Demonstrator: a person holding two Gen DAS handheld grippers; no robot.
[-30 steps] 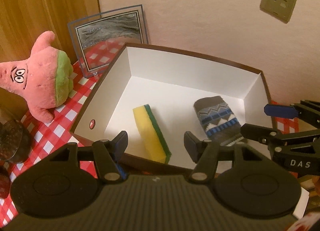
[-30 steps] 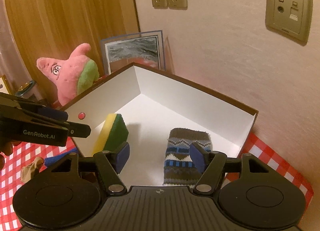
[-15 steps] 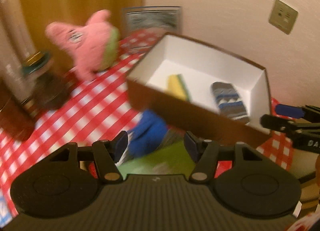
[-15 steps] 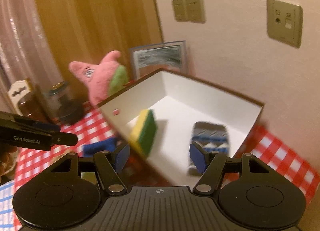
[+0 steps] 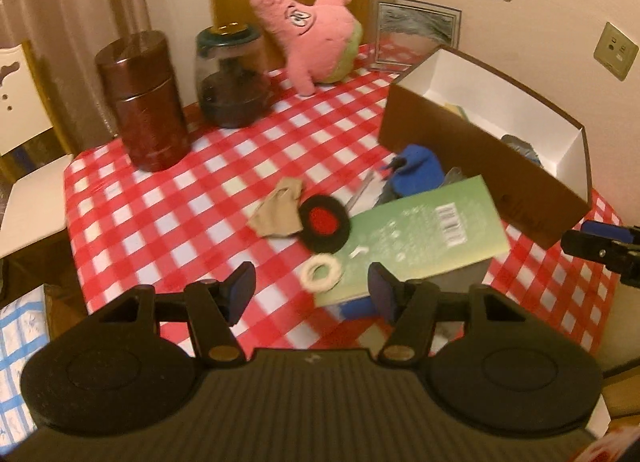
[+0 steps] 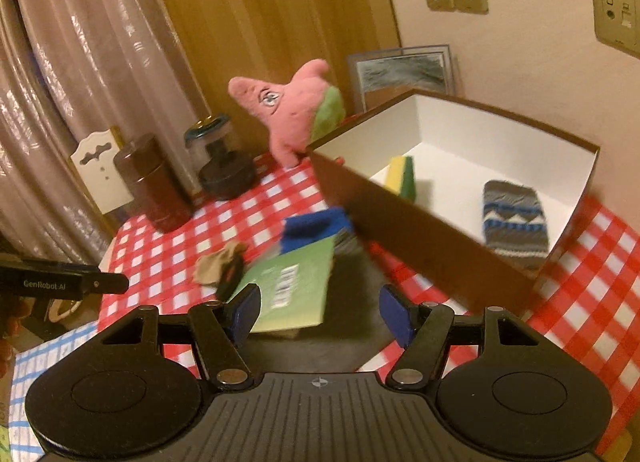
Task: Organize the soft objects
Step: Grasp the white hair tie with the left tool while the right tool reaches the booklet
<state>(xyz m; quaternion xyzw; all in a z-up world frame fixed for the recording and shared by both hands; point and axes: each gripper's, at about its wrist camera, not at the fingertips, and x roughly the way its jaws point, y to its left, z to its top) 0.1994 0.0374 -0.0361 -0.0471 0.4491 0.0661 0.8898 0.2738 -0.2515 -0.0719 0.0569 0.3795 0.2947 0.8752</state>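
Since both grippers hang empty above the table, this looks like the gap between two pickups — my guess anyway.

left gripper [image 5: 312, 288]: jaws spread, nothing between them, over the near clutter
right gripper [image 6: 320, 312]: jaws spread too, holding nothing, near the box's front wall
box [image 6: 424, 238]: far right by the wall, open top — seems to be the drop spot for soft stuff
already inside: yellow-green sponge [image 6: 402, 176] on edge at left, patterned sock [image 6: 514, 218] flat at right
still out: blue cloth [image 5: 418, 172] just left of the box, tan cloth [image 5: 278, 212], black-and-red round pad [image 5: 325, 224] touching it, white ring [image 5: 322, 278]
green booklet [image 5: 426, 236]: lies over some of the pile, so it may get in the way
pink star plush [image 5: 312, 32]: far side, propped upright, probably the bulkiest one left
writing: "GenRobot.AI" on the left gripper's arm in the right wrist view; booklet barcode too blurred to read
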